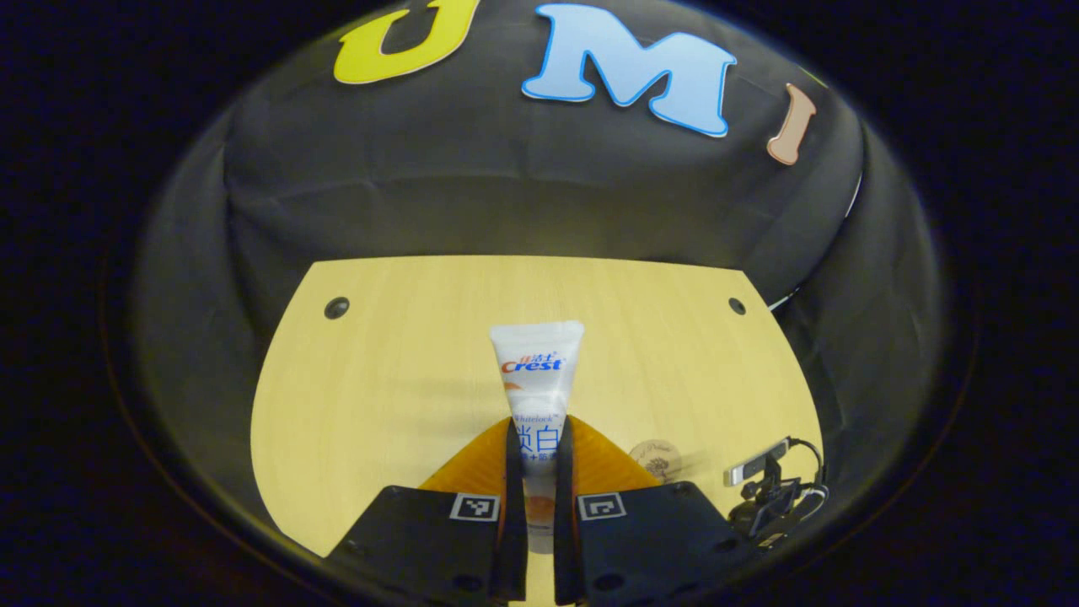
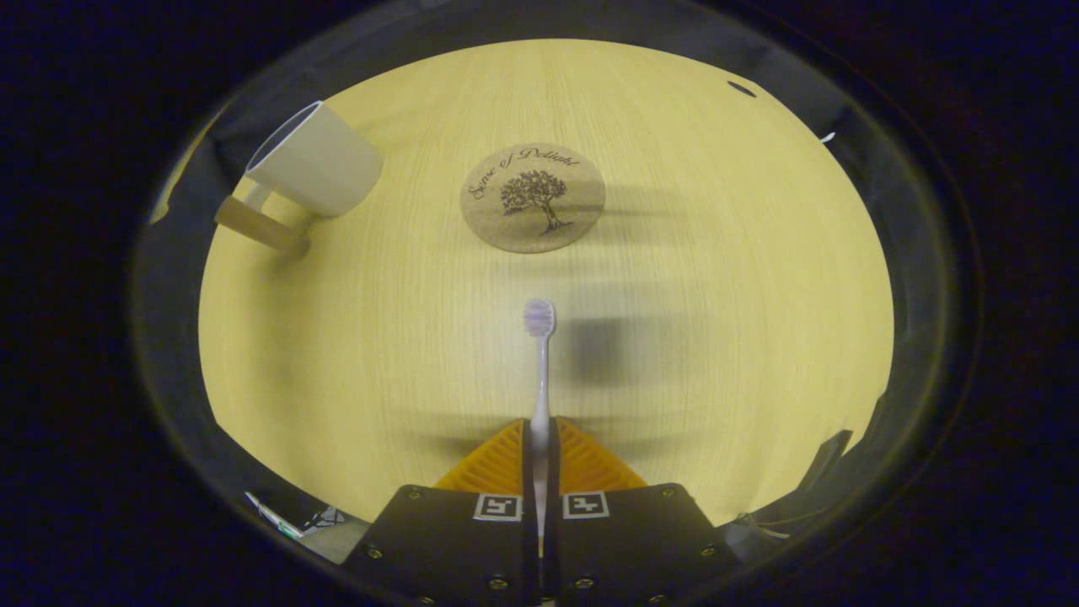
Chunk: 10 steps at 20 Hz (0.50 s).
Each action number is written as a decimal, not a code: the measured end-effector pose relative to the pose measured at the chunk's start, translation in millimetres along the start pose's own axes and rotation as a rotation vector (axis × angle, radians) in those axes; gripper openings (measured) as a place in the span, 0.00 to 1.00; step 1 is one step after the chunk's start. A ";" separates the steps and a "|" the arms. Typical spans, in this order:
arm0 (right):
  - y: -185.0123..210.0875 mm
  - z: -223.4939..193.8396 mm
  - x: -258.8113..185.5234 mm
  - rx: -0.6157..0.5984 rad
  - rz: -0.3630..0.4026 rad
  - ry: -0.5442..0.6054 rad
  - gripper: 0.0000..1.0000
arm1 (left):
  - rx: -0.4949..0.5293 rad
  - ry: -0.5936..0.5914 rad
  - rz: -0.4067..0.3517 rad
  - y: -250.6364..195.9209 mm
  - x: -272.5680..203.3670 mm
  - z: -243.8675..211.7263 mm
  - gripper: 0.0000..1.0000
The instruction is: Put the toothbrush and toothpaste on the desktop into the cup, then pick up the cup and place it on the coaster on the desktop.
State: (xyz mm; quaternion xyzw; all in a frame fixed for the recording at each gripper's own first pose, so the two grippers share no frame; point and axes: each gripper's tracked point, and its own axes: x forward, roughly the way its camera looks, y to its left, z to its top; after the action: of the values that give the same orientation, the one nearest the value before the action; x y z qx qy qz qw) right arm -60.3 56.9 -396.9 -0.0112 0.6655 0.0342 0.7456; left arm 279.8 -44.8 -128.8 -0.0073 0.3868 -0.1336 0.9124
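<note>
In the left gripper view, my left fingers [image 1: 539, 472] are closed on the toothpaste [image 1: 538, 379], which stands up the middle of the frame, its flat crimped end at the top and its lower body pinched between them, lifted off the bench [image 1: 379, 379]. The tube is soft and light, so I judge it will dent and could slide if squeezed harder; the hold low on the body, near the stiffer shoulder, seems the better place.

In the right gripper view, my right fingers [image 2: 539, 459] are closed on the handle of the toothbrush [image 2: 539, 371], its bristle head pointing up the frame, above the bench. It is thin, stiff, light and smooth, so it may swivel in a narrow pinch.

The cup [image 2: 314, 169] sits in the upper left of that view, empty as far as I can tell, well apart from the brush. The coaster [image 2: 533, 198] lies at upper centre, bare.
</note>
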 end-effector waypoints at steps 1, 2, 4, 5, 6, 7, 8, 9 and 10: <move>0.0 0.2 -0.2 0.001 -0.002 -0.001 0.03 | 0.013 -0.009 -0.006 -0.5 8.2 4.2 0.19; 0.2 -0.5 0.2 0.004 -0.004 -0.001 0.03 | 0.019 -0.022 -0.017 -3.2 15.9 7.1 0.19; 0.1 -1.1 -0.8 0.008 -0.007 -0.002 0.04 | 0.033 -0.046 -0.030 -5.2 30.3 12.6 0.19; 0.5 -1.1 -0.3 0.009 -0.007 -0.002 0.04 | 0.037 -0.058 -0.037 -5.2 36.3 15.3 0.19; 0.2 -1.4 -0.5 0.009 -0.007 -0.010 0.04 | 0.034 -0.070 -0.044 -6.7 42.2 18.1 0.19; 0.2 -1.2 -0.2 0.009 -0.006 -0.015 0.04 | 0.025 -0.080 -0.052 -8.2 48.7 18.1 0.19; 0.2 -2.0 -0.3 0.012 -0.005 -0.021 0.04 | 0.018 -0.093 -0.057 -7.7 55.5 19.3 0.19; 0.2 -2.0 -0.5 0.015 -0.004 -0.025 0.04 | 0.019 -0.110 -0.057 -5.6 62.4 19.7 0.19; 0.3 -2.3 0.1 0.017 -0.004 -0.027 0.04 | 0.025 -0.134 -0.060 -5.1 69.6 18.9 0.20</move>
State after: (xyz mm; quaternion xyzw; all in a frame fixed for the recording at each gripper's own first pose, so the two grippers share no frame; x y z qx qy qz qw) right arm -62.5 57.1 -397.2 -0.0057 0.6557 0.0275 0.7545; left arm 338.2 -68.7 -163.9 -0.0164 0.3228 -0.1650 0.9318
